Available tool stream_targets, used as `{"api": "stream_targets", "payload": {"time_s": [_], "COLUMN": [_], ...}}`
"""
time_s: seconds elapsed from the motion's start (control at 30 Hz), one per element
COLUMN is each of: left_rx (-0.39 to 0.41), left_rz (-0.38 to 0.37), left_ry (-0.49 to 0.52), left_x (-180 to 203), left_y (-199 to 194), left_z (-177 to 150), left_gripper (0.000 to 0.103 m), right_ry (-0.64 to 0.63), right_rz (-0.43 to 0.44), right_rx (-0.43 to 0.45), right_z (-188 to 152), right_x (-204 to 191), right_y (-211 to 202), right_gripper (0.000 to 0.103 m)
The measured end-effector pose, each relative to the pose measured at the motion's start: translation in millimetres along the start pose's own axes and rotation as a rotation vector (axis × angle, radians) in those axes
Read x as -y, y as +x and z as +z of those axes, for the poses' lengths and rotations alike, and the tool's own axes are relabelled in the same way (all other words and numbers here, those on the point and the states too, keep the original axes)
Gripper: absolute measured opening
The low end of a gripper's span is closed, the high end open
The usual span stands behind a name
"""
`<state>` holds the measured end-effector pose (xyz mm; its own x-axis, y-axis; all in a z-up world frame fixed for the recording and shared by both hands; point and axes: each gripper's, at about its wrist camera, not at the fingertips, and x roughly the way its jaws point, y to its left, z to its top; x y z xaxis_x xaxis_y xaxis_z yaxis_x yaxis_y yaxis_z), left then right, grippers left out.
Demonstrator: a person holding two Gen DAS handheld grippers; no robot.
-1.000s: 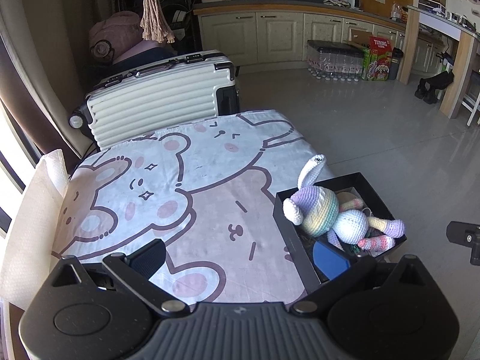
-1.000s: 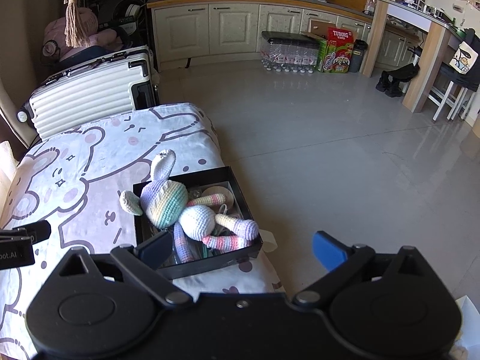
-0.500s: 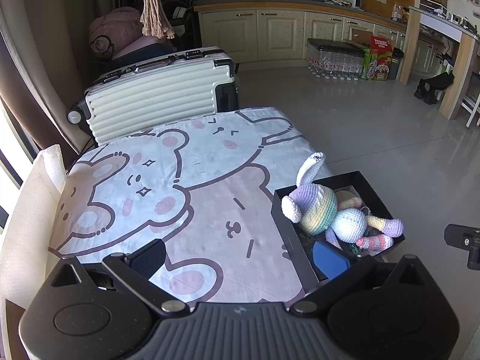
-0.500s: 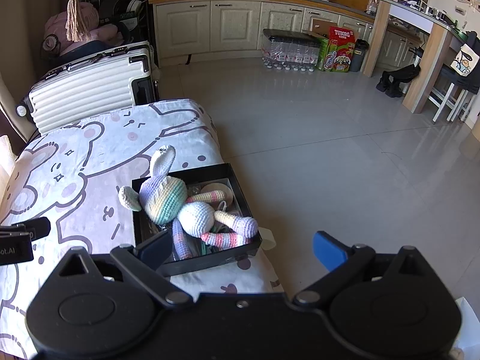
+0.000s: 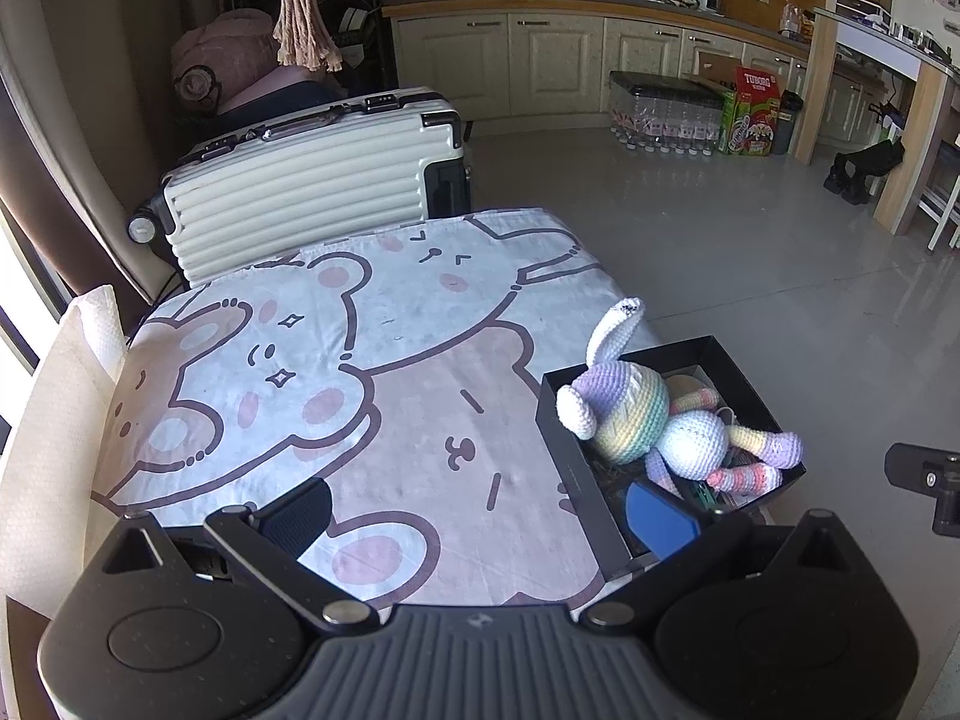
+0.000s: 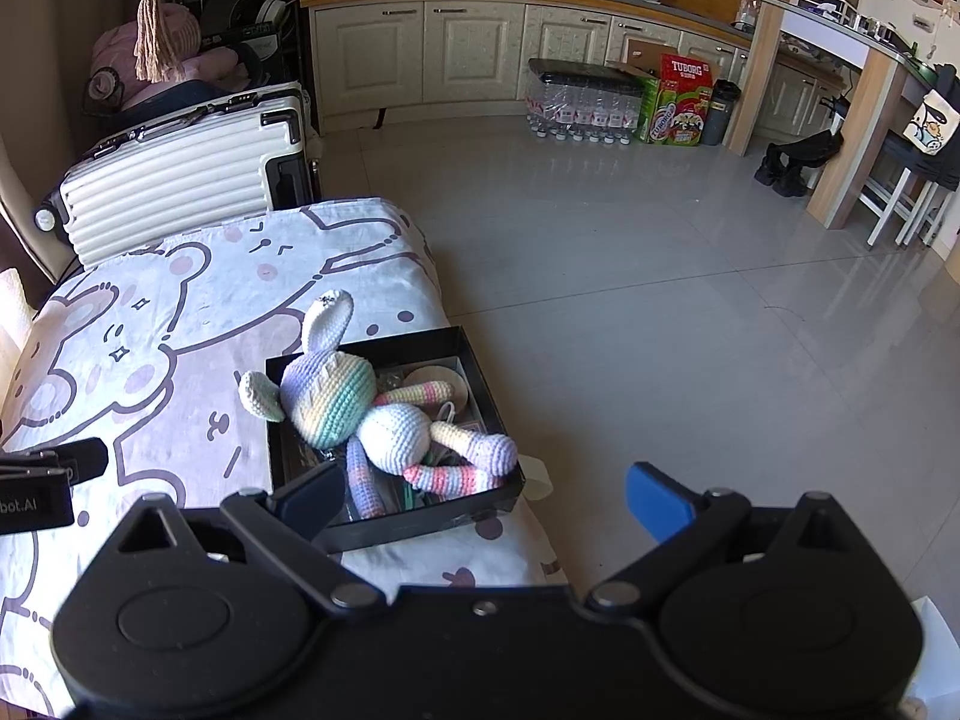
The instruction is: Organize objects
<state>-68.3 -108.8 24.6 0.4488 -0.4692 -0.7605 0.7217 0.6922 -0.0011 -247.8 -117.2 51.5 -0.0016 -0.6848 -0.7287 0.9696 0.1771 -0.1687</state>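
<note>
Both grippers – left (image 5: 480, 507), right (image 6: 489, 495) – wide open, empty. Bunny (image 6: 372, 414) lies across box (image 6: 486, 381), table's 4 o'clock corner. If lifting it, pinch the body – limbs overhang the rim.

A table (image 5: 384, 396) under a cloth fills the near left. At its near right corner sits a box (image 5: 744, 372), with a toy rabbit (image 5: 636, 414) lying in it, ears over the left rim. A suitcase (image 5: 312, 186) lies behind the table; cabinets (image 5: 540, 66) line the far wall.
</note>
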Motion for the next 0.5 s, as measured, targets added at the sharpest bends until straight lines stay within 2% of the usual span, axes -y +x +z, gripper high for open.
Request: {"api": "stream_targets", "payload": {"time_s": [0.5], "left_rx": [-0.006], "left_rz": [-0.005], "left_ry": [-0.001], "left_x": [1.4], "left_y": [1.9], "left_z": [-0.7], "left_gripper": [0.103], "right_ry": [-0.001], "right_rz": [0.000], "right_rx": [-0.003], "right_z": [0.0], "right_x": [-0.3], "right_y": [0.6], "right_gripper": [0.101]}}
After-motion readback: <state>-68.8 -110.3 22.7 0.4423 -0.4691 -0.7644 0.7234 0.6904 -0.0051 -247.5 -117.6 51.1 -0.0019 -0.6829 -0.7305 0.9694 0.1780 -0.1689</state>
